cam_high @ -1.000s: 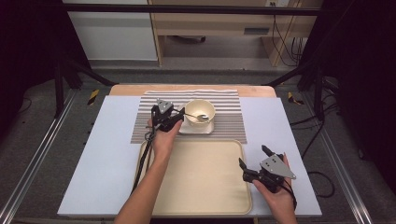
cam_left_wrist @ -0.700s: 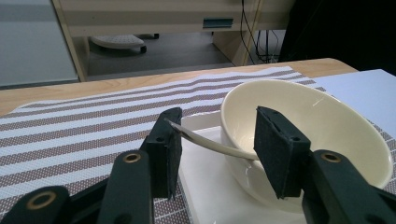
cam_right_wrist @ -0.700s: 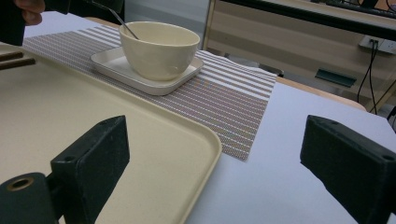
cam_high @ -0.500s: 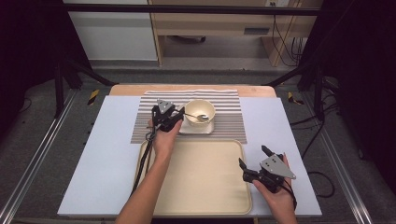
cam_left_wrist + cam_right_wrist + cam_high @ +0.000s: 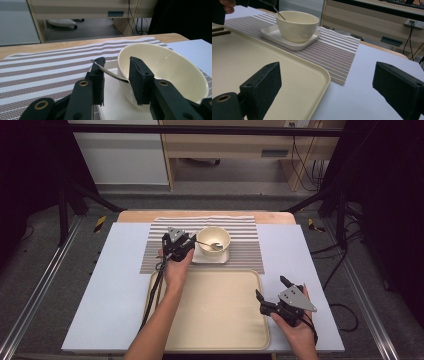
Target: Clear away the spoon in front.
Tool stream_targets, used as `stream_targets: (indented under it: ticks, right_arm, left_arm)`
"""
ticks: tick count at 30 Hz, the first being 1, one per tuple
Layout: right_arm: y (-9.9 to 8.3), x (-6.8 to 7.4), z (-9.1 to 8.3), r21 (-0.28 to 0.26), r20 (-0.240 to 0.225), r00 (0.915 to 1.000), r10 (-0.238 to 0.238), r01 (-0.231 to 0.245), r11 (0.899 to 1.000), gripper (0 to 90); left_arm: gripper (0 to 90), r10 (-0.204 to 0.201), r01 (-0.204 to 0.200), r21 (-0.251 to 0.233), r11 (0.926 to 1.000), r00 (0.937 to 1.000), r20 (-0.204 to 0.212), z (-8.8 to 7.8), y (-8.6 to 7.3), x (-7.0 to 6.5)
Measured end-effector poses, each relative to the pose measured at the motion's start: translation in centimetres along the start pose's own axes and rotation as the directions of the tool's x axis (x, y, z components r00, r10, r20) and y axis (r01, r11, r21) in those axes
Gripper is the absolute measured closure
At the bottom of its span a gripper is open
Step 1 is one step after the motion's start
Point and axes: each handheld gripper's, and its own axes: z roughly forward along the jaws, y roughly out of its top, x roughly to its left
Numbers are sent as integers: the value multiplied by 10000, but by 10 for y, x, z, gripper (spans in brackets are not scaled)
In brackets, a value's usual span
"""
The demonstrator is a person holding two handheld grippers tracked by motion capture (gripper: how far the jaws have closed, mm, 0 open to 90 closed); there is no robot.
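Note:
A cream bowl [image 5: 213,239] stands on a small square plate [image 5: 222,256] on the striped placemat [image 5: 245,250]. A metal spoon [image 5: 210,244] lies in the bowl with its handle sticking out to the left. My left gripper [image 5: 187,242] is at that handle. In the left gripper view the spoon [image 5: 110,72] passes between the jaws of the left gripper [image 5: 116,67] beside the bowl [image 5: 170,72]. The jaws have just been closing, and a gap still shows beside the thin handle. My right gripper [image 5: 271,287] hovers open at the right rim of the beige tray [image 5: 215,310], holding nothing.
The tray lies at the table's front, on a pale blue mat [image 5: 115,275]. In the right gripper view, the tray's corner [image 5: 249,57], the placemat [image 5: 334,55] and the bowl [image 5: 297,25] lie ahead. A wooden shelf unit [image 5: 235,150] stands beyond the table.
The left gripper's jaws look slightly narrower around the spoon handle. Both hands have stayed in place.

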Motion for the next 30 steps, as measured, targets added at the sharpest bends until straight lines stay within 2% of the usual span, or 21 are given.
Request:
stream_targets:
  ticks: [4, 9, 14, 16, 18, 21, 30]
  right_arm:
    - [0, 0, 0, 5, -15, 10000, -31, 31, 10000, 87]
    - [0, 0, 0, 17, 3, 10000, 1, -1, 10000, 87]
    - [0, 0, 0, 24, -26, 10000, -19, 19, 10000, 87]
    - [0, 0, 0, 49, -27, 10000, -21, 22, 10000, 87]
    - [0, 0, 1, 59, -17, 10000, -33, 33, 10000, 87]
    - [0, 0, 0, 62, -5, 10000, -12, 12, 10000, 87]
    - [0, 1, 0, 45, 6, 10000, -56, 56, 10000, 87]
  left_arm:
    - [697, -137, 138, -115, 9998, 9999, 94, -1, -1, 0]
    - [746, -26, 34, -385, 9993, 9998, 200, -4, 1, -4]
    - [846, -51, 104, -1006, 9949, 9986, 526, -10, 6, -8]
    - [884, 163, -106, -1242, 9922, 9989, 446, -13, 9, -11]
    - [888, 253, -163, -1428, 9896, 9978, 613, -16, 12, -12]
    - [889, 608, -507, -1623, 9854, 9965, 579, -21, 16, -16]
    - [889, 464, -313, -1947, 9804, 9962, 737, -41, 28, -17]
